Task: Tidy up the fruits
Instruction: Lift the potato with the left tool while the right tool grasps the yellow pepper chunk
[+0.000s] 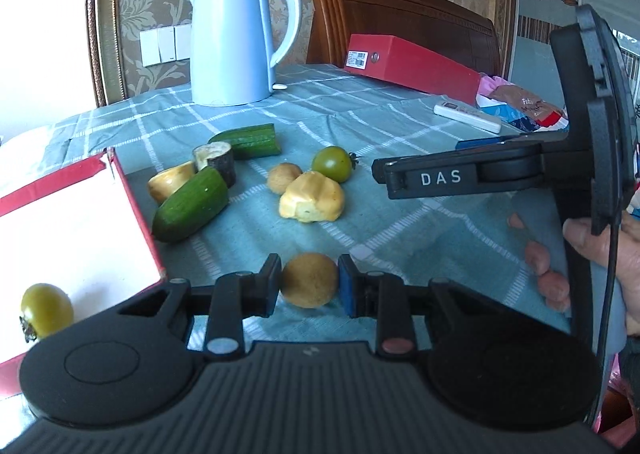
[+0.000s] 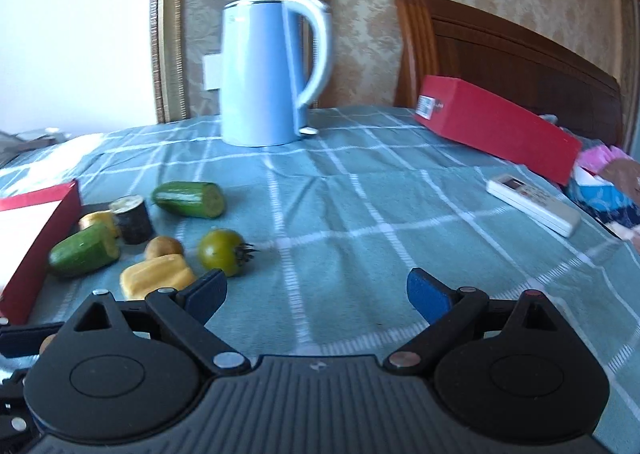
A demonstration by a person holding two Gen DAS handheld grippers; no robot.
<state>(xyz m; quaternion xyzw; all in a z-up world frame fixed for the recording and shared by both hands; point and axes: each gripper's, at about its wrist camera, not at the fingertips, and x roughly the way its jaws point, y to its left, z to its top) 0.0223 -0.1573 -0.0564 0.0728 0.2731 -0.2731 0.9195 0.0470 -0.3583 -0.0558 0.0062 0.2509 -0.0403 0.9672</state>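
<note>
My left gripper is shut on a small round brown fruit, just above the cloth. To its left stands a red-edged white box with a green tomato inside. Ahead lie two cucumber pieces, a dark cut piece, a yellow piece, a yellow pepper-like piece, another brown fruit and a green tomato. My right gripper is open and empty, right of the pile; the green tomato lies just ahead of its left finger.
A blue kettle stands at the back of the checked tablecloth. A red box, a white remote and snack bags lie at the right. A wooden chair stands behind the table.
</note>
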